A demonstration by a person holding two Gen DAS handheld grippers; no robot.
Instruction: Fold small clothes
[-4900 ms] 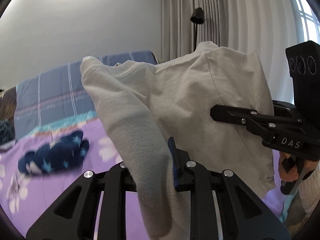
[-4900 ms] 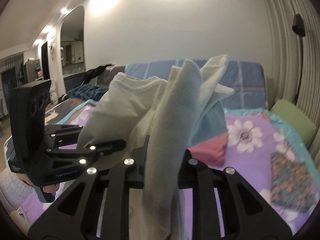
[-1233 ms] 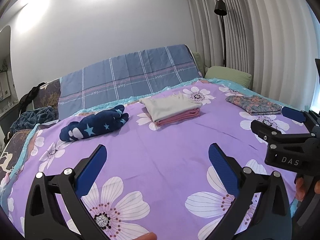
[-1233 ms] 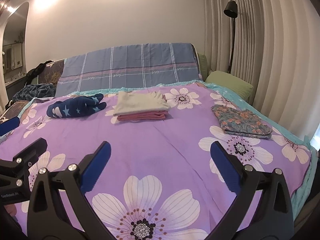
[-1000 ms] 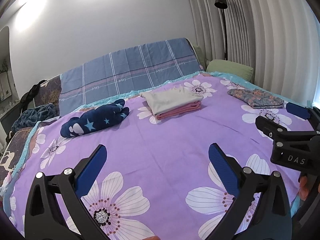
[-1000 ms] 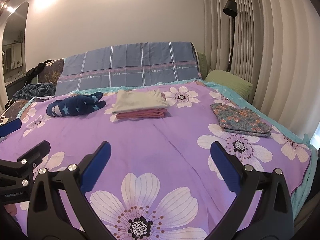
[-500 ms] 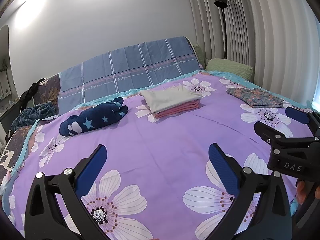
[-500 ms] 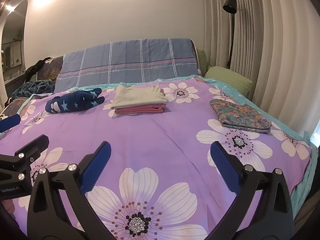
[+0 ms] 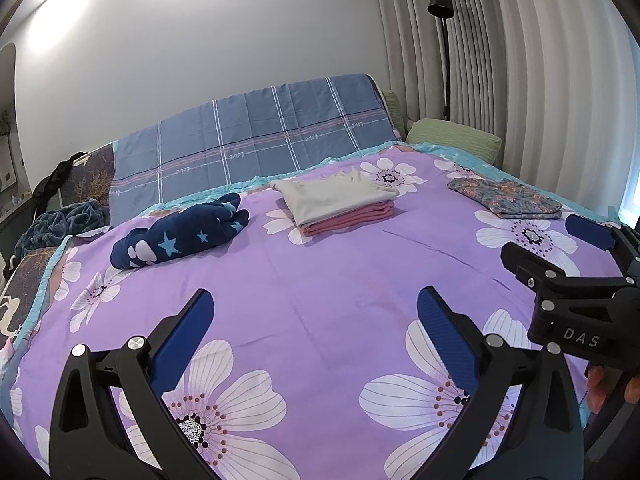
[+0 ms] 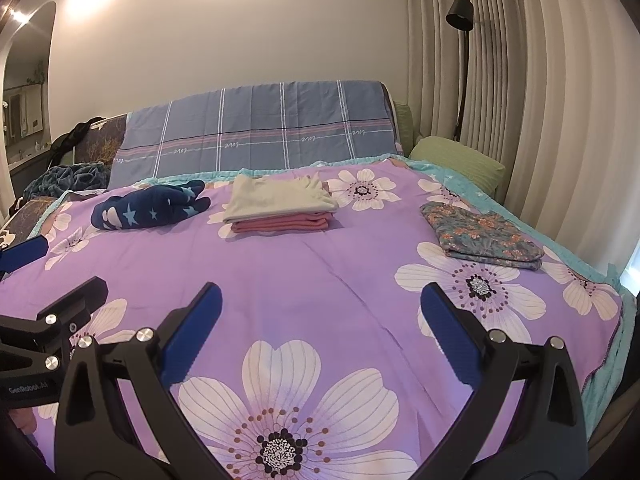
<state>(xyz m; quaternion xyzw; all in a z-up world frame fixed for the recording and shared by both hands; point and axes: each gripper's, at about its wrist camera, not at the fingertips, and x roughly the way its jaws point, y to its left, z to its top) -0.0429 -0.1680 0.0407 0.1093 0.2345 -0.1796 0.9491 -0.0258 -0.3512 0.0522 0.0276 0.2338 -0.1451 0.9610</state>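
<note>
Both grippers are held low over the near edge of the purple floral bedspread (image 9: pixel 320 280), pointing toward the headboard end, with nothing between their fingers.

The left gripper (image 9: pixel 316 332) is seen with its jaws spread wide; its blue pads (image 9: pixel 182 340) are well apart and empty. In the right wrist view the same tool is found at 9 o'clock (image 10: pixel 44 320), level with the bedspread. A trace of the holding hand (image 10: pixel 22 420) is glimpsed beneath it; its pose cannot be told.

The right gripper (image 10: pixel 320 324) is likewise found fully parted, blue pads (image 10: pixel 450 340) apart, nothing held. In the left wrist view it is located at 3 o'clock (image 9: pixel 568 264), with fingers of the holding hand (image 9: pixel 608 384) visible under its body marked "DAS".

The task items are noted lying on the bedspread, well apart from both grippers:
- A folded cream garment (image 9: pixel 336 196) is stacked on a folded pink garment (image 9: pixel 352 218), at 12 o'clock in both views.
- A navy star-patterned garment (image 9: pixel 180 232), bundled and not folded flat, lies at 10 to 11 o'clock, beside the stack but apart from it.
- A folded floral garment (image 10: pixel 484 236) lies at 2 o'clock near the right edge.

A blue plaid cover (image 10: pixel 256 136) is draped at the head, a green pillow (image 10: pixel 456 160) at 1 o'clock, and a black floor lamp (image 10: pixel 460 12) stands against the curtains (image 10: pixel 540 100).
</note>
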